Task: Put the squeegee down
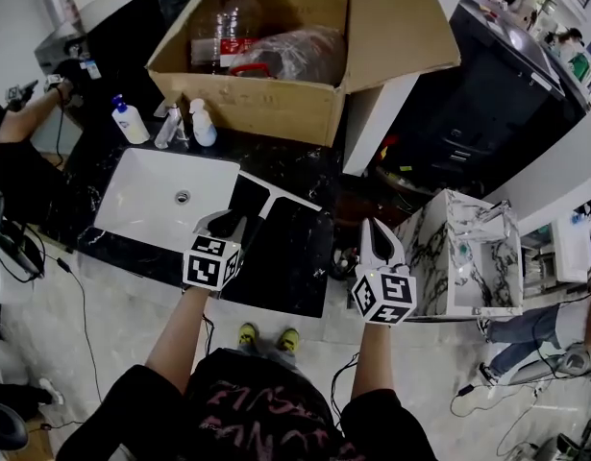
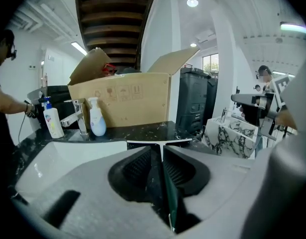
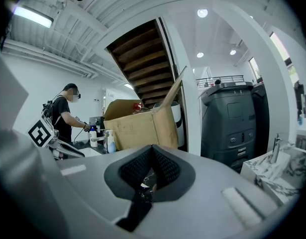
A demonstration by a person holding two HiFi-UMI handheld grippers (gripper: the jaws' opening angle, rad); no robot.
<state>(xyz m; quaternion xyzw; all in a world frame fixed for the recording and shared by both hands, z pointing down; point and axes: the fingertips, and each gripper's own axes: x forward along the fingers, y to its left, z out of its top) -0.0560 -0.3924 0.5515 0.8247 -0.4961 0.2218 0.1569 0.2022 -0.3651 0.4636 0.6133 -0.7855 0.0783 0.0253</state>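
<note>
Head view: squeegee point(image 1: 276, 190) lies on the dark counter point(image 1: 300, 257), just right of the white sink point(image 1: 132, 209). Its pale blade sits crosswise on the far side, with the handle running back toward the near edge. The left gripper point(image 1: 228, 222) sits at the near end of that handle, just above it. The right gripper point(image 1: 379, 236) is off to the right, past the counter's edge and well apart from the squeegee. The cardboard box point(image 1: 266, 104) stands at the far side of the counter.

Left gripper view: blade shows as a white bar straight ahead of the jaw tips, stem pointing into the gap. Jaws stand a narrow way apart. Speckled counter shows through the gap, and no pad can be seen pressing on the handle. Reads as let go, not gripped.

Right gripper view: pads meet at the tips, nothing held that I can make out. It points out across the room toward the box and takes no part.

Progress, as a judgement: the put-down looks essentially done, since the squeegee seems to rest on the counter under its own weight. What's left is small: draw the left gripper clear of the handle end without nudging it, and see that the squeegee stays flat.
</note>
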